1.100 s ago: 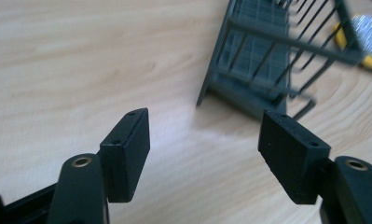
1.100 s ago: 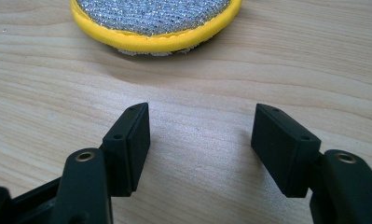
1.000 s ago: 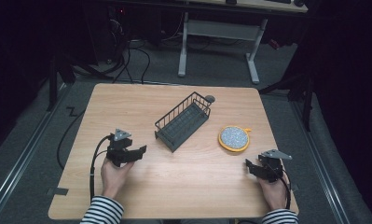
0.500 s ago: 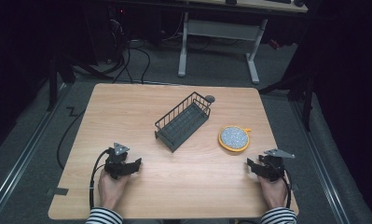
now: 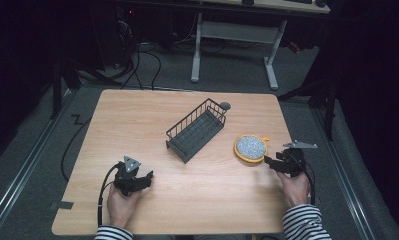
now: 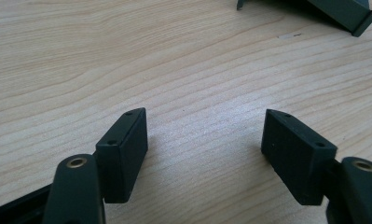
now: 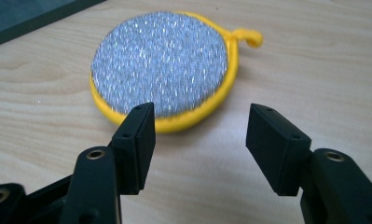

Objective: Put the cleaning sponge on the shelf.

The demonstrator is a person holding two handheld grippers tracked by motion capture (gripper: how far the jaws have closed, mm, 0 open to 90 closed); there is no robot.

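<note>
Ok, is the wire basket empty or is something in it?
Empty as far as visible: the wire basket shows only its dark bottom in the high view. The scrubber lies beside it on the table.

Your high view looks forward and down from above your side of the tabletop (image 5: 137, 120), far enough back to take in all four edges, the floor around it and a desk frame (image 5: 234, 35) beyond. Your left gripper view rides low behind the left tongs (image 6: 204, 135), close over the wood, facing a corner of the wire basket (image 6: 347, 11) that the high view shows mid-table (image 5: 194, 130). Your right gripper view sits just as low behind the right tongs (image 7: 200, 123), facing the round scouring pad (image 7: 162, 63) from very near; the high view shows that same pad (image 5: 250, 147) just ahead of your right hand (image 5: 294, 187).
</note>
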